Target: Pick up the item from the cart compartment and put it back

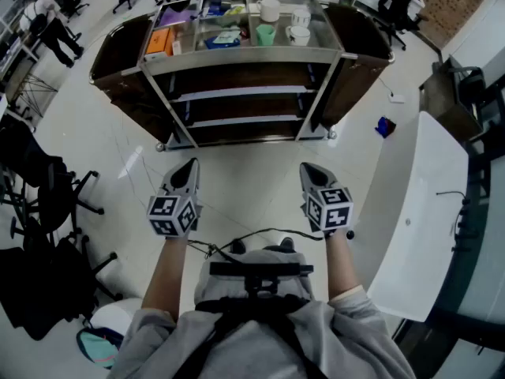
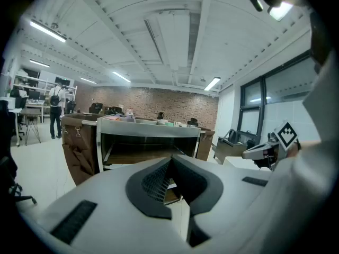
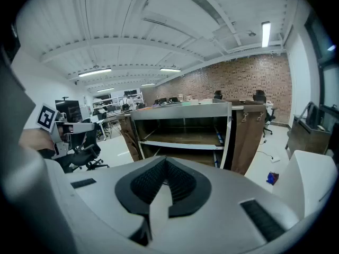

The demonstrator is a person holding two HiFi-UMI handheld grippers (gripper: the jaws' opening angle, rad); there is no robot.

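The left hand-held gripper (image 1: pixel 187 170) and the right hand-held gripper (image 1: pixel 309 172) each have their jaws pressed together with nothing between them. They hang side by side above the floor (image 1: pixel 245 181), near the front of the cart (image 1: pixel 245 54) but apart from it. The things to pick lie in the cart's top compartments, among them a green cup (image 1: pixel 266 34), white cups (image 1: pixel 271 9) and an orange box (image 1: pixel 158 41), none touched by either gripper

Black chairs (image 1: pixel 47 204) cluster at left on pale floor (image 1: pixel 245 184). White table (image 1: pixel 410 251) at right; small blue object (image 1: pixel 385 126) on floor near its far end. Teal bag (image 1: pixel 99 346) lower left. Brick wall (image 2: pixel 159 100) at back.
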